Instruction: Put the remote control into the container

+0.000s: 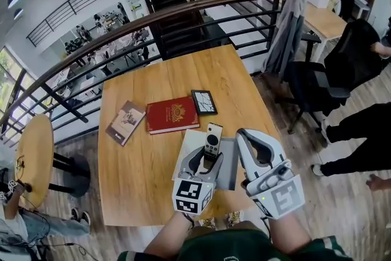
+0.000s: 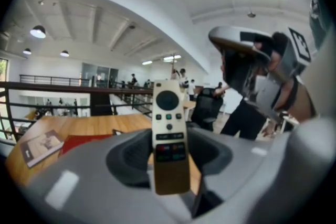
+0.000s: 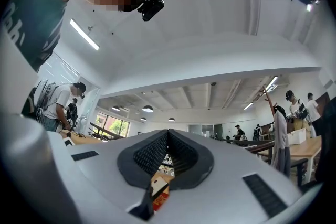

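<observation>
A slim white and gold remote control stands upright between the jaws of my left gripper, which is shut on its lower half. It hangs over a shallow white and grey container at the near edge of the wooden table. Beside it on the right, my right gripper is raised and points upward. Its dark pads meet with nothing between them. The right gripper also shows high at the right of the left gripper view.
A red book, a brown booklet and a small dark framed tablet lie farther back on the table. A railing runs behind it. A black office chair and people stand to the right.
</observation>
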A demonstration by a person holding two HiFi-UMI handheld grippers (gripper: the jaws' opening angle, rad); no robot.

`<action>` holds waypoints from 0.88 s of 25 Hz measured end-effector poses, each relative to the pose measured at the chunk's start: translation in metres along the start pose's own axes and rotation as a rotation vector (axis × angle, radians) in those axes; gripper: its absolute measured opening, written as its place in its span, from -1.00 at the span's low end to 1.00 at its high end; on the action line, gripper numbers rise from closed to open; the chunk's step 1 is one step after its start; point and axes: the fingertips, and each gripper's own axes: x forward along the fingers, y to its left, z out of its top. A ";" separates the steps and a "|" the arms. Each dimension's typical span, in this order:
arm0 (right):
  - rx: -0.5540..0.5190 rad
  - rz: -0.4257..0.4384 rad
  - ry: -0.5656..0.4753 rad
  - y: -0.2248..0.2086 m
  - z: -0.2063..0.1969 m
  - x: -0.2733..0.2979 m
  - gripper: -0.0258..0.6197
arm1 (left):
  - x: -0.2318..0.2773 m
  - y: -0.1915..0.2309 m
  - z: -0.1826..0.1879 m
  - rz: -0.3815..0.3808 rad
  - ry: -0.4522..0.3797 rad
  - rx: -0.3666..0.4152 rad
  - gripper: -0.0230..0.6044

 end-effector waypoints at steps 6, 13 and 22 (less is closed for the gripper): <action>0.010 0.007 -0.003 -0.005 -0.001 -0.001 -0.87 | 0.028 0.002 -0.061 0.001 0.195 -0.110 -0.27; 0.008 0.005 0.001 -0.013 -0.004 -0.004 -0.87 | 0.045 0.006 -0.108 0.036 0.335 -0.136 -0.27; 0.006 -0.006 -0.005 -0.023 -0.003 -0.007 -0.87 | 0.063 0.007 -0.153 0.054 0.480 -0.198 -0.27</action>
